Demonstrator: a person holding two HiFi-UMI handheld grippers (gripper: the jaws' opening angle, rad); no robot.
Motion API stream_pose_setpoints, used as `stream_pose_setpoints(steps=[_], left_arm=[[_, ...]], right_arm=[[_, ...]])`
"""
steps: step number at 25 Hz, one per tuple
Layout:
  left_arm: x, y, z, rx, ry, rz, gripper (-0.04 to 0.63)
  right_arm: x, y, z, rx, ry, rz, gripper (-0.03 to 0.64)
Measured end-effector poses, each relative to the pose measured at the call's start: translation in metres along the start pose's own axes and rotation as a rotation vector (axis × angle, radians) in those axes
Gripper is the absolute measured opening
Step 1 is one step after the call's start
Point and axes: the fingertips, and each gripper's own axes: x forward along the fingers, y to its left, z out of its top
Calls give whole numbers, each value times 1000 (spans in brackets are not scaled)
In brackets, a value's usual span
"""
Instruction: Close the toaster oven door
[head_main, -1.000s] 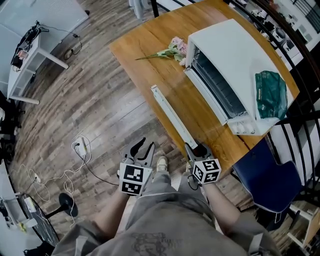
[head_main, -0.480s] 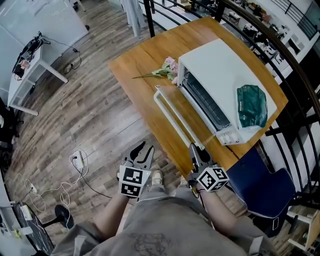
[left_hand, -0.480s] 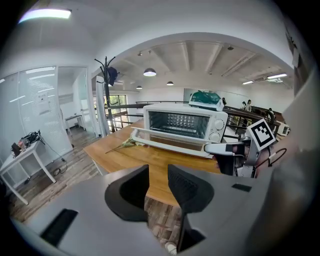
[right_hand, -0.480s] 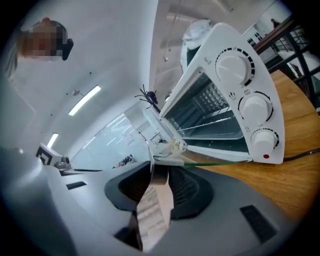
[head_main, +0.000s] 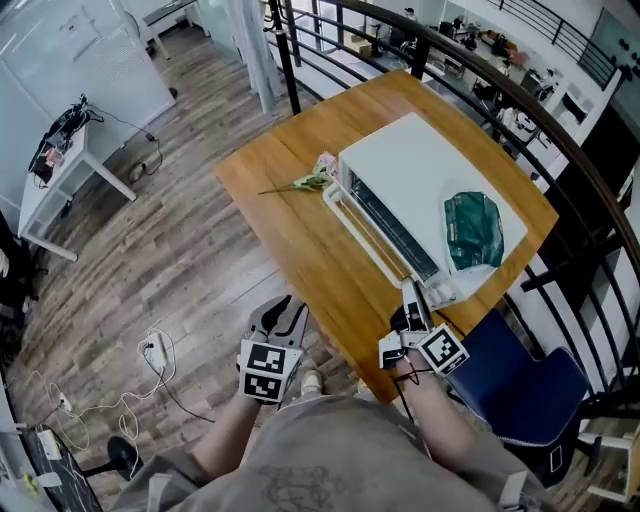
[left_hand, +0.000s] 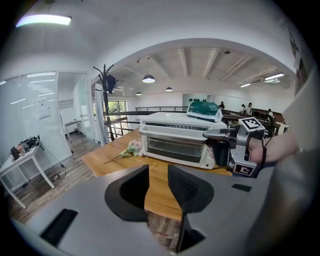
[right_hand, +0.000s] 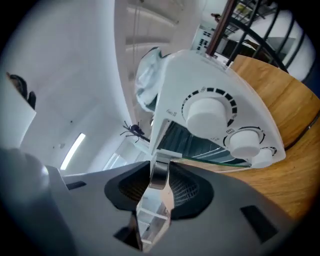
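The white toaster oven (head_main: 400, 175) stands on the wooden table (head_main: 280, 230), and its glass door is tipped up nearly upright against the front. My right gripper (head_main: 411, 300) grips the near end of the door's white handle bar (head_main: 362, 232). In the right gripper view the handle end (right_hand: 160, 172) sits between the pads (right_hand: 186, 191), which press on it while the jaws are opening slightly. The left gripper (head_main: 281, 318) hangs off the table's near edge; its jaws (left_hand: 158, 187) are apart with nothing between them. The oven (left_hand: 175, 137) also shows in the left gripper view.
A green bag (head_main: 472, 232) lies on the oven's top. Pink flowers (head_main: 310, 181) lie on the table at the oven's far end. Control knobs (right_hand: 205, 112) sit beside the door. A blue chair (head_main: 520, 380) stands to the right, with a black railing (head_main: 560, 120) behind.
The door has swung up from lying flat open to nearly upright. My right gripper closed on its handle and rose forward with it. The left gripper stayed put.
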Motion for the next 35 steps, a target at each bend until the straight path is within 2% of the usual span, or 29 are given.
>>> stream_pose_setpoints(steps=[3, 5, 8, 12, 15, 19, 22, 28, 33, 35], left_arm=[[-3, 0, 2, -4, -7, 4, 130], [-2, 1, 5, -5, -11, 10, 130], [-2, 0, 9, -8, -22, 20, 130], [-9, 6, 19, 0, -51, 41, 130], [-19, 16, 35, 2, -95, 63, 130], [-40, 30, 69, 11, -178, 85, 130], [-58, 35, 98, 31, -248, 96, 127], [-92, 34, 150, 101, -364, 105, 101], [-121, 24, 188, 131, -460, 78, 89], [-130, 18, 199, 142, -493, 67, 84]], right_arm=[[3, -9, 23, 180, -133, -56, 132], [8, -14, 38, 256, -200, -79, 130], [7, -18, 41, 258, -188, -110, 129], [-3, -14, 32, 180, -73, -145, 125], [-10, 8, 24, 55, 24, -108, 86], [-15, 59, 34, -160, 76, 11, 60], [-19, 104, 50, -338, 78, 109, 57], [-34, 186, 76, -608, 46, 269, 54], [-53, 239, 80, -922, 32, 310, 52], [-63, 255, 80, -991, 23, 329, 52]])
